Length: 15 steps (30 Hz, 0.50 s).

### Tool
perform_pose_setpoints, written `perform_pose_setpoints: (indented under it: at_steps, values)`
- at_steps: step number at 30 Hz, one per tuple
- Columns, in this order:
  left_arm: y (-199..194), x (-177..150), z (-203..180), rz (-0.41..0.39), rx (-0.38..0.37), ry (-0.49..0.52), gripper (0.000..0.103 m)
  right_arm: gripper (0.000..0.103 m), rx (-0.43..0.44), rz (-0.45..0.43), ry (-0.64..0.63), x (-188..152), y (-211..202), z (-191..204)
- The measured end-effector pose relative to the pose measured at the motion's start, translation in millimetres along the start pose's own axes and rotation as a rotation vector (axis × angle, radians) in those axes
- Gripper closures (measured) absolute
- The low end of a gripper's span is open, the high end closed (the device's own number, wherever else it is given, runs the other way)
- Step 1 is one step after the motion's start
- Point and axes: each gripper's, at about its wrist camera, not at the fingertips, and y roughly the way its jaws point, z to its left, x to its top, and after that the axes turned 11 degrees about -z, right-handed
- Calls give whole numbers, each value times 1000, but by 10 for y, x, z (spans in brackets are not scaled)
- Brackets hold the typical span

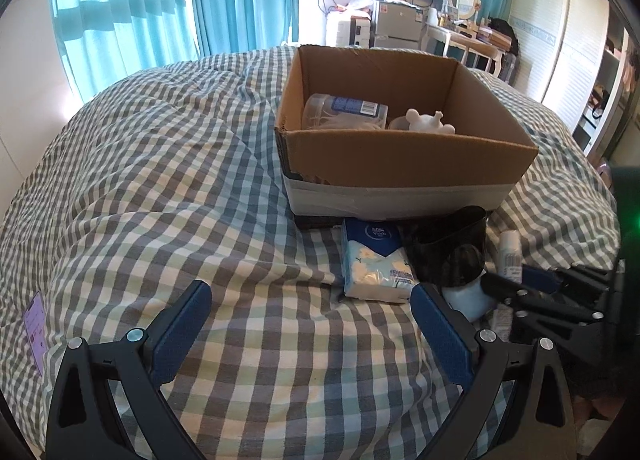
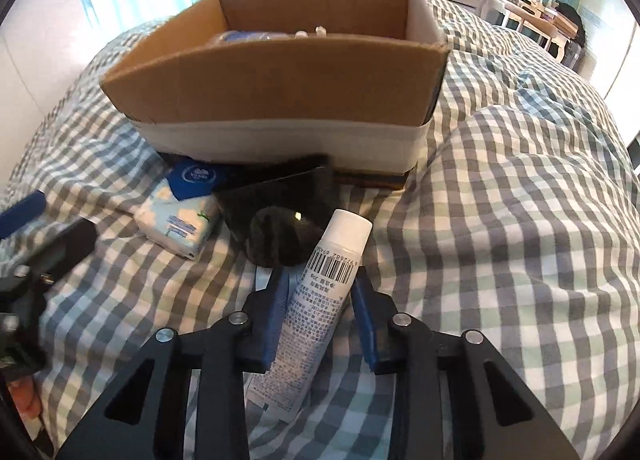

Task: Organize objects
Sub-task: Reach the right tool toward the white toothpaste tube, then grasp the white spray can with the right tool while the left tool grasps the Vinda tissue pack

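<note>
On a checked bedspread (image 2: 500, 200), the right gripper (image 2: 320, 280) straddles a white tube (image 2: 320, 284) without clamping it, the left gripper (image 1: 312, 300) gapes wide, near a cardboard box (image 2: 280, 88).

Cardboard box (image 1: 400, 156) sits on the bed (image 1: 160, 188); a bottle (image 1: 344, 112) lies in its left half, a small figurine (image 1: 428, 122) to the right. Before the box: tissue pack (image 1: 376, 264) left, cup (image 1: 448, 248) middle, tube (image 2: 320, 292) right, between the right gripper (image 2: 320, 300) fingers.
</note>
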Motion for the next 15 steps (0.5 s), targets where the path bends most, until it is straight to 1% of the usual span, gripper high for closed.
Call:
perform_pose_setpoints:
  at_steps: [5,6,9,15]
  values:
    - [111,15,-100,36,-30,-3,1,73,16,-29,-16,15,-160,20]
    - [128,19,-129,40,-34,3,1,73,19,-34,-16,57,-172,-32]
    - [216,25,-261,51,-35,30,1,73,17,-54,-24,151,-255,-97]
    - [494,8,-419,104,-30,53,1,73,30,-83,-20,270,-340,-195]
